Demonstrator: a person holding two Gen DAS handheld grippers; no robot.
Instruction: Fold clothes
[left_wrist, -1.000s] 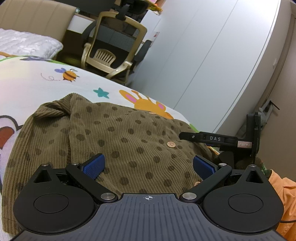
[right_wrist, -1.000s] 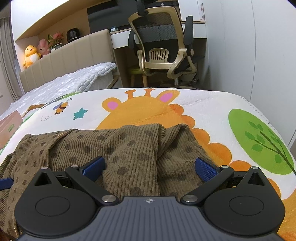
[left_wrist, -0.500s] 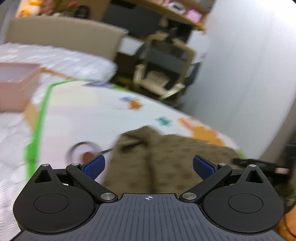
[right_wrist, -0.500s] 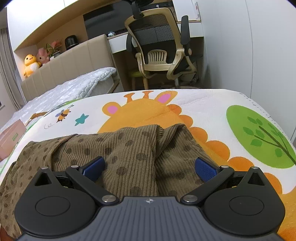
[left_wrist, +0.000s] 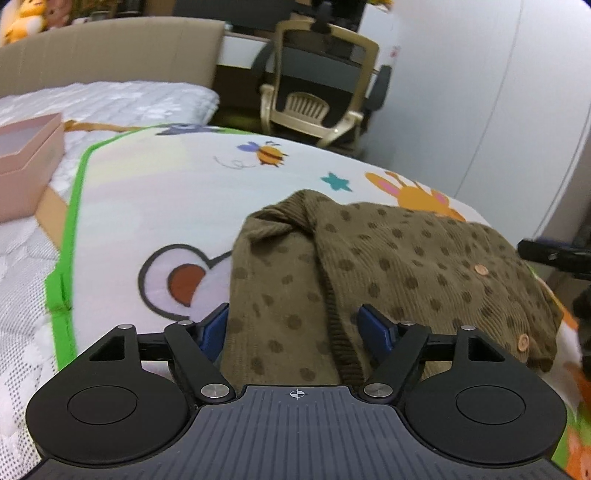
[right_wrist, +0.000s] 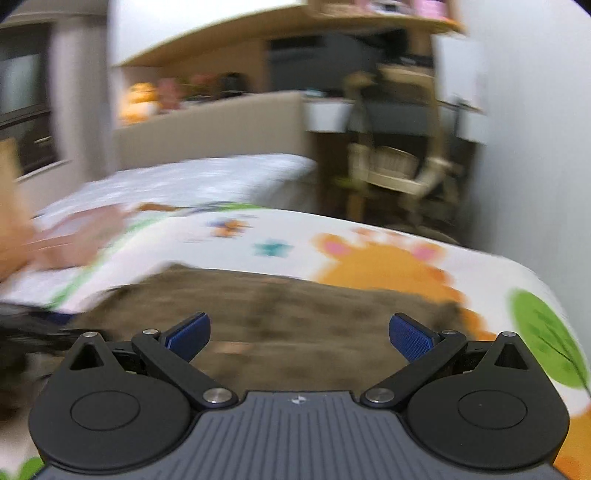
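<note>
A brown polka-dot corduroy garment (left_wrist: 406, 258) with small buttons lies on the cartoon-print blanket (left_wrist: 166, 192). My left gripper (left_wrist: 295, 328) is open but narrowed, low over the garment's left side. A folded strip with a ribbed hem fills the gap between its blue pads (left_wrist: 214, 328). In the right wrist view the picture is motion-blurred. My right gripper (right_wrist: 299, 332) stands wide open just above the brown garment (right_wrist: 295, 295), with nothing pinched. A black part of the right gripper (left_wrist: 554, 254) shows at the far right of the left wrist view.
A pink box (left_wrist: 26, 162) sits on the white quilt at the left. A gold-framed office chair (left_wrist: 317, 96) stands past the bed's far edge, beside white wardrobe doors (left_wrist: 480, 92). A beige headboard (left_wrist: 110, 48) runs along the back.
My left gripper swung out to the left and came back over the garment's left side, its fingers now closer together. My right gripper is moving fast and has turned leftward, staying open.
</note>
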